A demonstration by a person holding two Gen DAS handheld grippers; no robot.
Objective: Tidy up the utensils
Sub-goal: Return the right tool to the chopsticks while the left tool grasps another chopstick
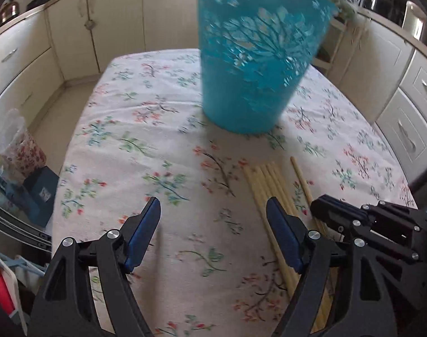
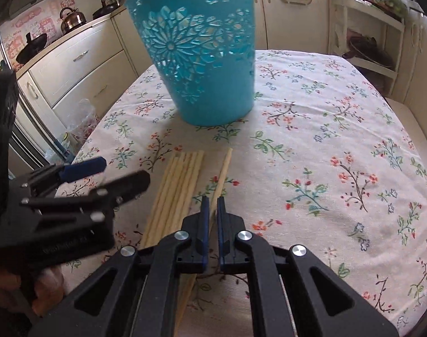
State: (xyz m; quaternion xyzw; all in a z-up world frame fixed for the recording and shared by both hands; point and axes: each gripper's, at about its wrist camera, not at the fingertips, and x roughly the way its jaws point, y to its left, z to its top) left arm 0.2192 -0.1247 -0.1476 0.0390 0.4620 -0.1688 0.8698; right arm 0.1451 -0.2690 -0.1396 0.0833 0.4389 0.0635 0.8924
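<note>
A tall teal cut-out basket (image 1: 252, 64) (image 2: 205, 64) stands upright at the middle of the floral tablecloth (image 2: 325, 146). In front of it lie several pale wooden chopsticks (image 1: 266, 185) (image 2: 179, 179) side by side, with a single chopstick (image 2: 223, 171) (image 1: 300, 179) just to their right. My right gripper (image 2: 212, 200) (image 1: 318, 207) is shut on the near part of that single chopstick, low at the cloth. My left gripper (image 1: 213, 205) (image 2: 126, 170) is open and holds nothing. It hovers over bare cloth, its right finger above the bundle.
Cream kitchen cabinets (image 1: 25, 64) surround the table. A plastic bag with floral contents (image 1: 20, 146) and boxes sit off the table's left edge. A white shelf rack (image 2: 367, 42) stands behind the table's far right corner. A kettle (image 2: 71, 19) sits on the counter.
</note>
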